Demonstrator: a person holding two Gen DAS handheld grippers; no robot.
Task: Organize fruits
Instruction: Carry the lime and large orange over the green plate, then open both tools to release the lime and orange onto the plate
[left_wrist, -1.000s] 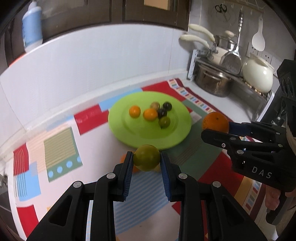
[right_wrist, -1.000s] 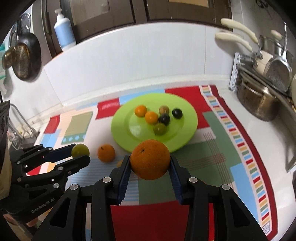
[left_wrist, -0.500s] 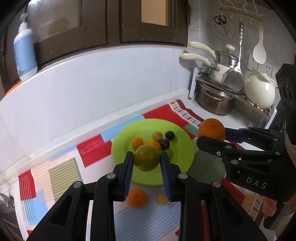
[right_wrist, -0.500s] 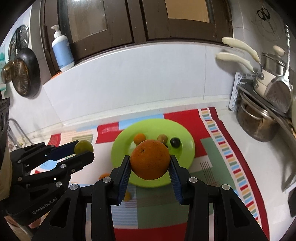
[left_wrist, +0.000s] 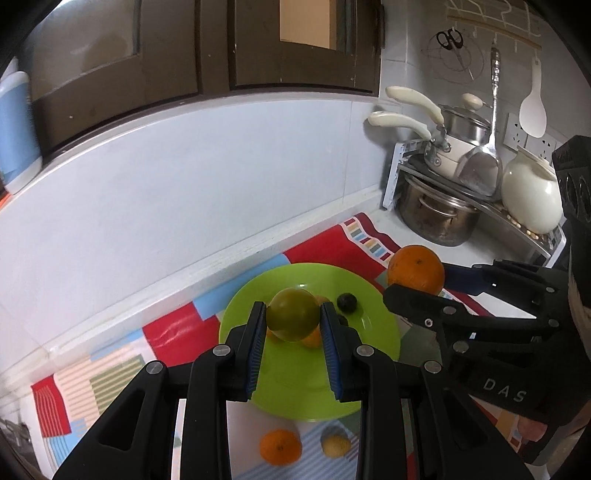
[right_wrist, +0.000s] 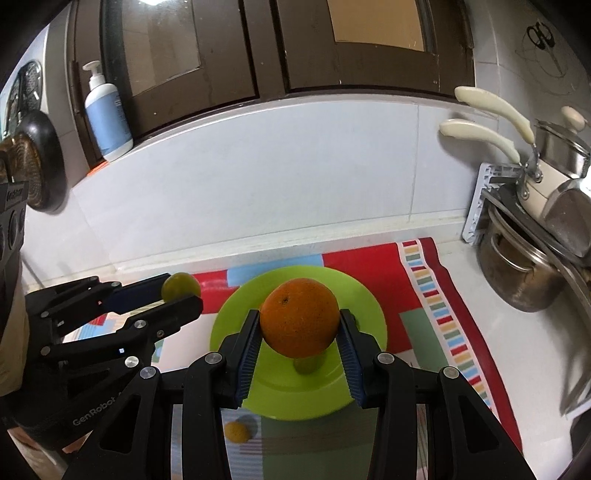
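Here we have the left claw (left_wrist: 293, 321) pinching a green fruit (left_wrist: 293, 319) and the right claw (right_wrist: 299, 338) pinching a large orange (right_wrist: 299, 317); the green plate (left_wrist: 295, 384) lies below and ahead of both, equally near. Held fruit hides part of the plate's pile from us.

- Left wrist cam: rides behind the left gripper (left_wrist: 293, 325), looks forward and down at the green plate (left_wrist: 380, 332), backsplash beyond, close range.
- Right wrist cam: same setup on the right gripper (right_wrist: 299, 332), further right.
- Overlap: plate, patterned mat (right_wrist: 436, 295), pot rack (left_wrist: 443, 192); each view catches the other gripper.
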